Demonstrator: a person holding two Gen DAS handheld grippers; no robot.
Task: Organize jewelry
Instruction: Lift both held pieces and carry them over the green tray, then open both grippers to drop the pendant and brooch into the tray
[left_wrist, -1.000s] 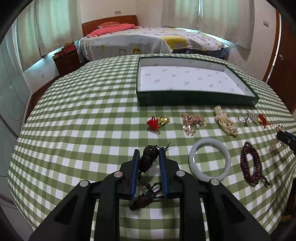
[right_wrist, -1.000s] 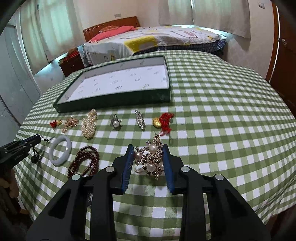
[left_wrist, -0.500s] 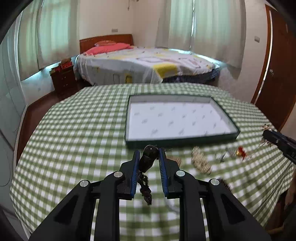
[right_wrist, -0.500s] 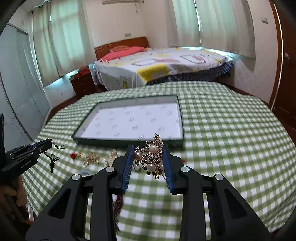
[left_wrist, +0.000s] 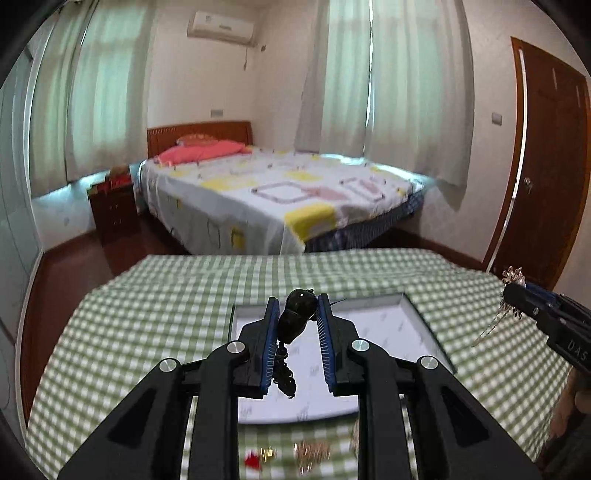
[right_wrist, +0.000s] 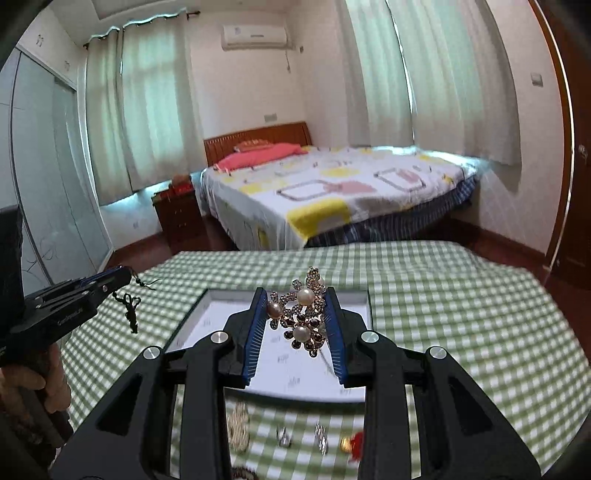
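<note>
item: both lifts made. your left gripper (left_wrist: 294, 317) is clamped on the dark bead pendant (left_wrist: 297, 314), your right gripper (right_wrist: 295, 314) on the pearl brooch (right_wrist: 301, 319); a second ago both sat at desk level, now both hang over the white-lined tray (left_wrist: 373, 325), ready to place. surface: green checked desk (left_wrist: 155, 314), remaining jewelry (right_wrist: 284, 439) near its front edge. room: bed (left_wrist: 280, 199), curtains, door.

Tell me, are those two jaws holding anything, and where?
Left gripper pinches a dark pendant by its bead; right gripper clamps a pearl brooch by its sides.

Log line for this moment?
left tool: shut on dark pendant | right tool: shut on pearl brooch | tray: empty
</note>
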